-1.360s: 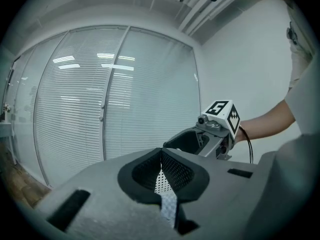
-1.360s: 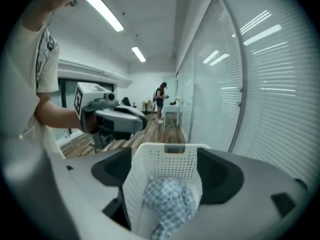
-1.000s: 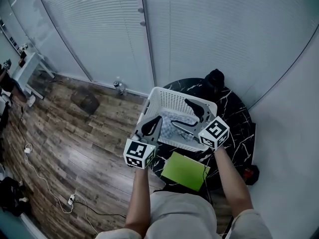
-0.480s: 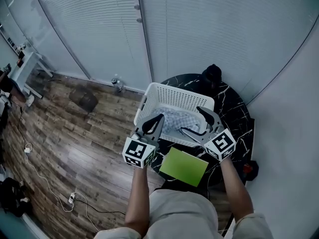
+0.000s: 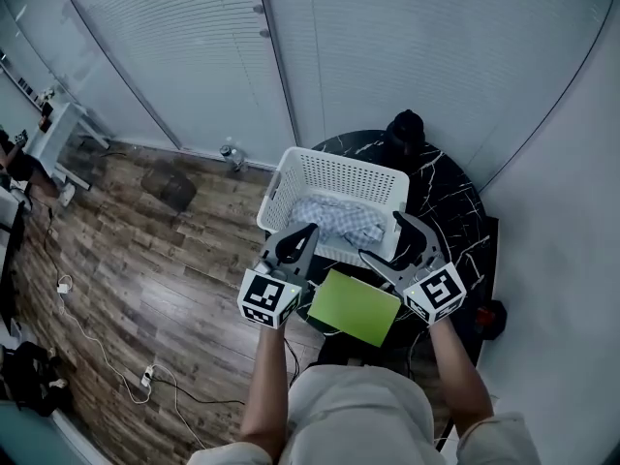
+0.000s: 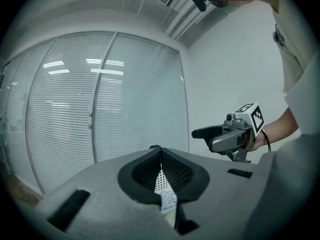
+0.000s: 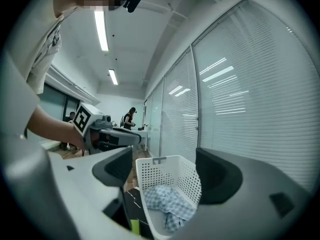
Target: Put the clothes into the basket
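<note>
Right gripper (image 5: pixel 383 240) withdrawn from white basket (image 5: pixel 334 158) toward 6 o'clock, jaws wide, empty: checked cloth (image 5: pixel 334 221) lies inside, likely just released. Left gripper (image 5: pixel 298 236) pinched closed, idle at basket's 7 o'clock.

A round black worktop (image 5: pixel 455 201) veined in white is standing on the wooden floor (image 5: pixel 145 260) by the blinds. A white perforated basket (image 5: pixel 334 163) is sitting on its left half. A flat green sheet (image 5: pixel 354 306) is lying at the near edge, just beside the basket. A dark lump (image 5: pixel 405 129) is resting at the far edge.
</note>
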Demonstrator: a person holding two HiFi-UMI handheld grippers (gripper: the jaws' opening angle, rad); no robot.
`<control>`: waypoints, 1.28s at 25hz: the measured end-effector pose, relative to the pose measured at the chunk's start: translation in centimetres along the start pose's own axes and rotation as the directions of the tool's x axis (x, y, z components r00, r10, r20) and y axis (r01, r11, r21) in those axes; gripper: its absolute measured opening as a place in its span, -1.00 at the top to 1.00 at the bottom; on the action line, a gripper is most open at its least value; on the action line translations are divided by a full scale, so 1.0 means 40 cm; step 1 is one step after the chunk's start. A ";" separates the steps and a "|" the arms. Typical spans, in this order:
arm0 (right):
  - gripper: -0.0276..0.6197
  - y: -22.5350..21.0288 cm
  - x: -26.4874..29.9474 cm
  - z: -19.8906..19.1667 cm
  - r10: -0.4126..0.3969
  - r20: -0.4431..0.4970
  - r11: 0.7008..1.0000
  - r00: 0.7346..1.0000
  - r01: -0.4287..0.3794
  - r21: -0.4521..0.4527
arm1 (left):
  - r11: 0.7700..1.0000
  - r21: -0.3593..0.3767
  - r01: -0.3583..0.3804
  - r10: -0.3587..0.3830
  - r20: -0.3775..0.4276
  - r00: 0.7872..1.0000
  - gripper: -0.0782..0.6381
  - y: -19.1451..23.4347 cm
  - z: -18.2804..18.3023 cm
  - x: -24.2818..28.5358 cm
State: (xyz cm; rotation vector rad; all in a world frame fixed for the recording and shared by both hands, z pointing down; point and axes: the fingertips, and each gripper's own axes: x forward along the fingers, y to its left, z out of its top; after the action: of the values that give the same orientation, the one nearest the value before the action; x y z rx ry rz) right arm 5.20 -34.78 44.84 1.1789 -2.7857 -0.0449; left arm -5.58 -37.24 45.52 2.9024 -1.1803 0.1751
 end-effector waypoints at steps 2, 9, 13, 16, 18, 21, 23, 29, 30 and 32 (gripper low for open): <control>-0.33 0.005 0.000 -0.002 -0.007 0.007 1.000 1.000 0.007 0.009 | 1.000 -0.003 -0.012 0.012 0.002 1.000 0.74 -0.018 0.007 -0.010; -0.29 0.043 0.006 0.018 0.051 0.040 0.999 0.998 -0.051 -0.009 | 1.000 0.020 -0.021 0.021 -0.012 1.000 0.74 -0.063 0.026 -0.023; -0.23 0.057 0.008 0.050 0.062 0.082 0.998 0.995 -0.061 -0.022 | 0.999 0.020 -0.035 0.035 -0.007 0.999 0.74 -0.064 0.034 -0.037; -0.15 0.063 0.002 0.063 0.063 0.108 0.998 0.992 -0.061 -0.021 | 0.998 0.022 -0.052 0.052 -0.004 0.999 0.74 -0.061 0.039 -0.051; -0.02 0.068 0.002 0.065 0.065 0.114 0.998 0.991 -0.063 -0.023 | 0.998 0.012 -0.068 0.068 0.000 0.998 0.74 -0.053 0.038 -0.063; 0.14 0.070 0.001 0.064 0.061 0.120 0.998 0.991 -0.059 -0.016 | 0.997 0.005 -0.083 0.083 0.001 0.997 0.74 -0.047 0.034 -0.080; 0.20 0.073 -0.001 0.062 0.062 0.119 0.998 0.991 -0.060 -0.016 | 0.996 0.005 -0.085 0.085 -0.001 0.996 0.74 -0.050 0.032 -0.087; 0.43 0.072 -0.007 0.049 0.060 0.114 0.998 0.992 -0.058 -0.018 | 0.995 -0.002 -0.096 0.096 -0.011 0.995 0.74 -0.053 0.018 -0.101; 0.45 0.069 -0.008 0.046 0.058 0.113 0.998 0.992 -0.056 -0.016 | 0.995 -0.004 -0.098 0.098 -0.011 0.995 0.74 -0.052 0.016 -0.102; 0.53 0.065 -0.009 0.041 0.052 0.113 0.999 0.992 -0.050 -0.013 | 0.994 0.002 -0.107 0.107 -0.014 0.994 0.74 -0.049 0.013 -0.103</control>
State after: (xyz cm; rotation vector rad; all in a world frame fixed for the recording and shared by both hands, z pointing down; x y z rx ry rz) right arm 3.40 -32.74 43.35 1.1364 -2.9083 -0.1247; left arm -7.09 -32.98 44.65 2.8353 -1.3340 0.1957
